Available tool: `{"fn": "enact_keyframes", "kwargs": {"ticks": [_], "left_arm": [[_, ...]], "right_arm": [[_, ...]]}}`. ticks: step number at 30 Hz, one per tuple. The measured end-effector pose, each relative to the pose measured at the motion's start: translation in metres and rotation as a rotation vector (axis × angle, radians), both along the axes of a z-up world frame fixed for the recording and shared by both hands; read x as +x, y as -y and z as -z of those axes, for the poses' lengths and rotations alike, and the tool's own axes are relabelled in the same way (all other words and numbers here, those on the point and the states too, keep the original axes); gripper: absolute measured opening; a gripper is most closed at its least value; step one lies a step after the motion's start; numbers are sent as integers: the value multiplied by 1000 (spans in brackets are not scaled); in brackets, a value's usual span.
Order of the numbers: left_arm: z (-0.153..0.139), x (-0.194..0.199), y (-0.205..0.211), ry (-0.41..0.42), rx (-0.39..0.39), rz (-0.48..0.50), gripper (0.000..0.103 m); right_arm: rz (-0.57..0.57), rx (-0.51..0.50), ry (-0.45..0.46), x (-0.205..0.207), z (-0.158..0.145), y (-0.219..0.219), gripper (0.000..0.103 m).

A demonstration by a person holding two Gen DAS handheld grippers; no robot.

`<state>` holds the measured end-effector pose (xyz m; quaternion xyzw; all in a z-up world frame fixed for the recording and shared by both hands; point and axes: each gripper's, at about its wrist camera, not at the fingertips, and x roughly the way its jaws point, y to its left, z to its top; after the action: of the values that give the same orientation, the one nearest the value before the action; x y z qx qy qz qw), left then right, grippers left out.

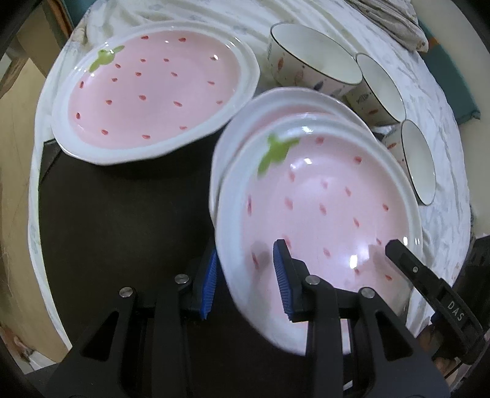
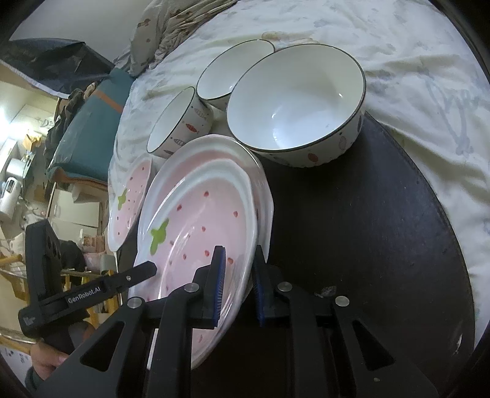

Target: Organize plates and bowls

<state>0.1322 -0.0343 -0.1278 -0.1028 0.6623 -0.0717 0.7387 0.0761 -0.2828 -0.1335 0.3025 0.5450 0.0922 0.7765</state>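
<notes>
A pink strawberry plate (image 1: pixel 321 208) is held tilted over a second one (image 1: pixel 275 104) lying under it on the dark tray (image 1: pixel 122 229). My left gripper (image 1: pixel 245 275) is shut on the top plate's near rim, one blue pad on each side. My right gripper (image 2: pixel 239 281) is shut on the same plate's (image 2: pixel 202 226) opposite rim. A third strawberry plate (image 1: pixel 153 91) lies at the tray's far left. Three white bowls with fish prints stand at the back: a large one (image 2: pixel 294 101), a middle one (image 2: pixel 229 70) and a small one (image 2: pixel 177 122).
The tray lies on a rumpled white sheet (image 2: pixel 413 61). Crumpled fabric (image 2: pixel 177 18) and a teal cushion (image 2: pixel 88 122) lie beyond the bowls. The room's clutter shows past the bed's edge (image 2: pixel 24 183).
</notes>
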Motion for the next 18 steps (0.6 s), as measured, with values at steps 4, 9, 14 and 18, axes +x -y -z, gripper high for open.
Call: {"fn": "enact_keyframes", "kwargs": {"ticks": [4, 9, 14, 18], "left_arm": [[-4, -4, 1, 13, 4, 5, 31], [-6, -8, -3, 12, -8, -5, 31], [-4, -6, -3, 4, -7, 1, 32], [-7, -6, -1, 23, -5, 11, 32]], "right_arm": [[-17, 7, -5, -1, 0, -3, 22], [-47, 15, -17, -2, 1, -9, 22], [-44, 5, -32, -2, -2, -8, 22], [-3, -7, -52, -7, -3, 2, 22]]}}
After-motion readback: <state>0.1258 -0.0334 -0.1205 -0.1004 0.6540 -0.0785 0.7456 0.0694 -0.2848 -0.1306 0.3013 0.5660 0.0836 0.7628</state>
